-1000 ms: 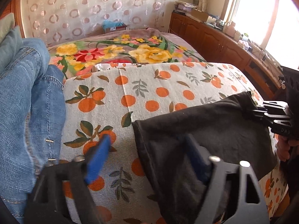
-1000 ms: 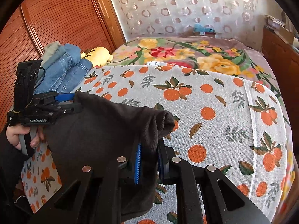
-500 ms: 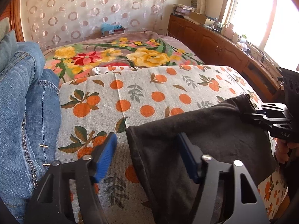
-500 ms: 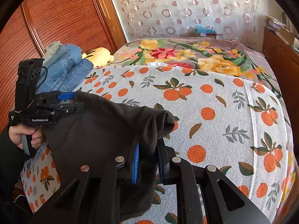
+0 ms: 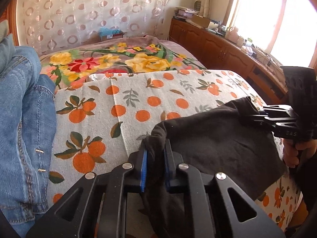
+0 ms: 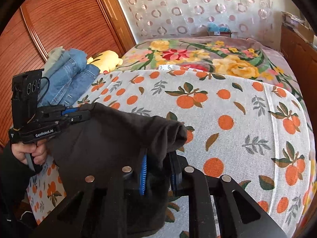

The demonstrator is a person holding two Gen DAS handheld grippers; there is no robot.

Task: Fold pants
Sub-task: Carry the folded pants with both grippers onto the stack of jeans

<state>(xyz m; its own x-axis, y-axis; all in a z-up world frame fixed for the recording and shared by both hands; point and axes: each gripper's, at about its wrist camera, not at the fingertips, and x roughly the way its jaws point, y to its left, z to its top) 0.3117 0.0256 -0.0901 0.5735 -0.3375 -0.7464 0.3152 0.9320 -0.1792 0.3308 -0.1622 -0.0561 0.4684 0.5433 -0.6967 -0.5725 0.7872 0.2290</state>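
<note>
The dark brown pants (image 5: 218, 138) lie over the near edge of the bed, stretched between my two grippers. My left gripper (image 5: 155, 158) is shut on one bunched corner of the pants. My right gripper (image 6: 158, 158) is shut on the other corner (image 6: 174, 134). Each gripper also shows in the other's view: the right one at the far right (image 5: 277, 117), the left one at the left (image 6: 65, 117). The lower part of the pants hangs out of sight below the grippers.
An orange-print sheet (image 5: 138, 103) covers the bed, with a floral blanket (image 5: 118, 63) behind it. Folded blue jeans (image 5: 19, 119) are stacked at the left, next to a yellow plush toy (image 6: 107, 59). A wooden cabinet (image 5: 227, 53) runs along the right.
My left gripper was open beside the pants' corner and has now shut on it. My right gripper has kept its hold and barely moved.
</note>
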